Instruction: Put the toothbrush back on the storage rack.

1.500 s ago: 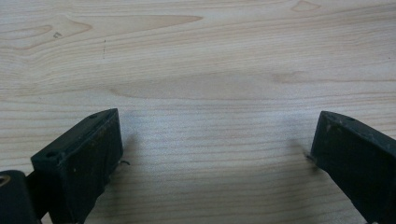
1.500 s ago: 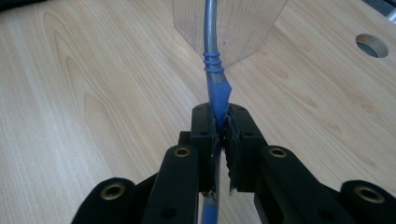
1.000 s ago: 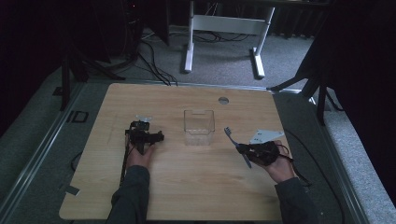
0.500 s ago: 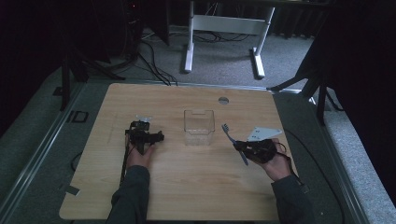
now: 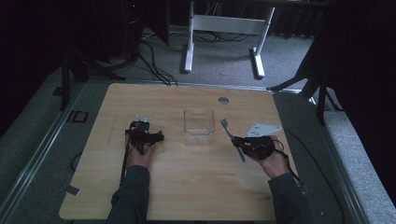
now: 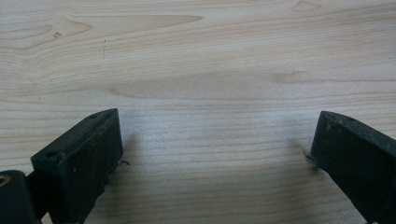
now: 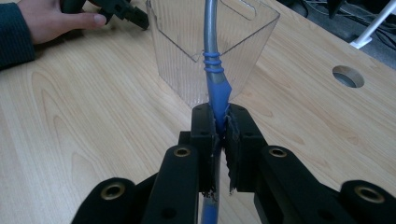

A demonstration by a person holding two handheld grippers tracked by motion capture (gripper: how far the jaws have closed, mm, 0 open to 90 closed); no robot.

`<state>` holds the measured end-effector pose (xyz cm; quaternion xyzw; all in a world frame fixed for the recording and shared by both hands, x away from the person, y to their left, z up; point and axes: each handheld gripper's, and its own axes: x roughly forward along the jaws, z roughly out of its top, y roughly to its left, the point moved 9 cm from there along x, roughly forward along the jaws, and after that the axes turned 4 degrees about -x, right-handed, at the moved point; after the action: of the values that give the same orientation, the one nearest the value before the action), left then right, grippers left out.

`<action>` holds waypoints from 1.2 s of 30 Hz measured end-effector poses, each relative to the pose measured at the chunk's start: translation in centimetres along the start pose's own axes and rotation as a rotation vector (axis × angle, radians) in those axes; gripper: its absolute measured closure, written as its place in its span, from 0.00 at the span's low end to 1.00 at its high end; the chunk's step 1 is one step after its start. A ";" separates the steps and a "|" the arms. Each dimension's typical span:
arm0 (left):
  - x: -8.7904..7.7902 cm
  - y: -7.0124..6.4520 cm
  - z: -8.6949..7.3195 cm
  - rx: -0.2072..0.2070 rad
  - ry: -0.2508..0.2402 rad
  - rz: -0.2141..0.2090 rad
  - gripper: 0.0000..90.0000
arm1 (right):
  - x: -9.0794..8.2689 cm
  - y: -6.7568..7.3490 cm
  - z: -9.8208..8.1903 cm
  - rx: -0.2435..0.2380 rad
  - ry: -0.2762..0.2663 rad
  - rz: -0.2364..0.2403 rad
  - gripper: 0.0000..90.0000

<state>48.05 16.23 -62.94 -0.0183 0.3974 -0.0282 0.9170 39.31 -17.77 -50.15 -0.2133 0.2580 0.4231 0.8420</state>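
Note:
A blue and grey toothbrush [image 5: 229, 133] is clamped by its handle in my right gripper [image 5: 238, 142], which is shut on it. In the right gripper view the toothbrush [image 7: 216, 86] rises from between the pads of my right gripper [image 7: 218, 116], its neck passing in front of the clear plastic container [image 7: 182, 51]. That container [image 5: 198, 127] stands upright at mid-table, just left of the brush head. My left gripper [image 5: 156, 136] rests on the wood to the container's left. Its jaws stand wide apart over bare wood in the left gripper view [image 6: 215, 133], with nothing between them.
The wooden table [image 5: 187, 186] has a round hole [image 5: 223, 100] near its far edge. A white sheet of paper [image 5: 264, 128] lies beyond my right hand. The other hand [image 7: 46, 21] lies at the top left of the right gripper view. Cables and a white stand are on the floor behind.
My right hand has shifted slightly left and away, bringing the brush head closer to the container. The left hand has stayed put.

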 end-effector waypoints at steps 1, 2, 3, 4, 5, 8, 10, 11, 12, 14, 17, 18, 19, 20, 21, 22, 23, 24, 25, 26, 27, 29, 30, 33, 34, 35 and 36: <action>0.0 0.0 0.0 0.000 0.000 0.000 0.03 | 0.1 0.0 0.0 0.001 -0.002 0.000 0.91; 0.0 0.0 0.0 0.000 0.000 0.000 0.03 | 0.1 0.0 0.1 0.006 -0.003 0.000 0.91; 0.0 0.0 0.0 0.000 0.000 0.000 0.03 | 0.2 -0.1 0.2 0.007 -0.008 0.000 0.91; 0.0 0.0 0.0 0.000 0.000 0.000 0.03 | 0.3 -0.1 0.3 0.011 -0.010 0.001 0.91; 0.0 0.0 0.0 0.000 0.000 0.000 0.03 | 0.3 -0.1 0.3 0.016 -0.013 -0.001 0.91; 0.0 0.0 0.0 0.000 0.000 0.000 0.03 | 0.4 -0.2 0.5 0.025 -0.024 -0.005 0.91; 0.0 0.0 0.0 0.000 0.000 0.000 0.03 | 0.4 -0.3 0.7 0.035 -0.036 0.000 0.91; 0.0 0.0 0.0 0.000 0.000 -0.001 0.03 | 0.4 -0.4 0.7 0.037 -0.037 -0.003 0.91; 0.0 0.0 0.0 0.000 0.000 0.000 0.03 | 0.4 -0.4 0.7 0.039 -0.039 -0.006 0.91; 0.0 0.0 0.0 0.000 0.000 0.000 0.03 | 0.5 -0.5 0.8 0.048 -0.043 -0.004 0.91; 0.0 0.0 0.0 0.000 0.000 0.000 0.03 | 0.6 -0.5 0.8 0.054 -0.047 -0.003 0.91; 0.0 0.0 0.0 0.000 0.000 0.000 0.03 | 0.6 -0.5 0.9 0.058 -0.051 0.000 0.91; 0.0 0.0 0.0 0.000 0.000 0.000 0.03 | 0.7 -0.5 0.9 0.061 -0.056 0.000 0.91; 0.0 0.0 0.0 0.000 0.000 0.000 0.03 | 0.7 -0.5 1.0 0.063 -0.060 -0.001 0.91; 0.0 0.0 0.0 0.000 0.000 0.000 0.03 | 0.7 -0.5 1.0 0.068 -0.063 0.000 0.91; 0.0 0.0 0.0 0.000 0.000 0.000 0.03 | 0.8 -0.6 1.1 0.073 -0.067 -0.001 0.91; 0.0 0.0 0.0 0.000 0.000 -0.001 0.03 | 0.8 -0.6 1.1 0.079 -0.070 -0.001 0.91; 0.0 0.0 0.0 0.000 0.000 0.000 0.03 | 0.8 -0.6 1.2 0.082 -0.075 0.000 0.91; 0.0 0.0 0.0 0.000 0.000 0.000 0.03 | 0.8 -0.7 1.2 0.086 -0.079 0.001 0.91; 0.0 0.0 0.0 0.000 0.000 0.000 0.03 | 0.8 -0.7 1.3 0.090 -0.083 -0.001 0.91; 0.0 0.0 0.0 0.000 0.000 0.000 0.03 | 0.8 -0.7 1.4 0.093 -0.084 0.000 0.91; 0.0 0.0 0.0 0.000 0.000 0.000 0.03 | 0.8 -0.8 1.5 0.094 -0.089 -0.003 0.91; 0.0 0.0 0.0 0.000 0.000 0.000 0.03 | 0.9 -0.8 1.6 0.094 -0.092 -0.003 0.91; 0.0 0.0 0.0 0.000 0.000 0.000 0.03 | 0.9 -0.8 1.8 0.098 -0.098 0.001 0.91; 0.0 0.0 0.0 0.000 0.000 0.000 0.03 | 1.0 -0.8 1.9 0.101 -0.102 0.003 0.91; 0.0 0.0 0.0 0.000 0.000 0.000 0.03 | 1.0 -0.8 2.0 0.103 -0.105 0.005 0.91; 0.0 0.0 0.0 0.000 0.000 0.000 0.03 | 1.1 -0.8 2.0 0.106 -0.108 0.007 0.91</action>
<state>48.05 16.23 -62.94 -0.0183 0.3975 -0.0284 0.9170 41.03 -16.39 -49.13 -0.1445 0.2348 0.4226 0.8634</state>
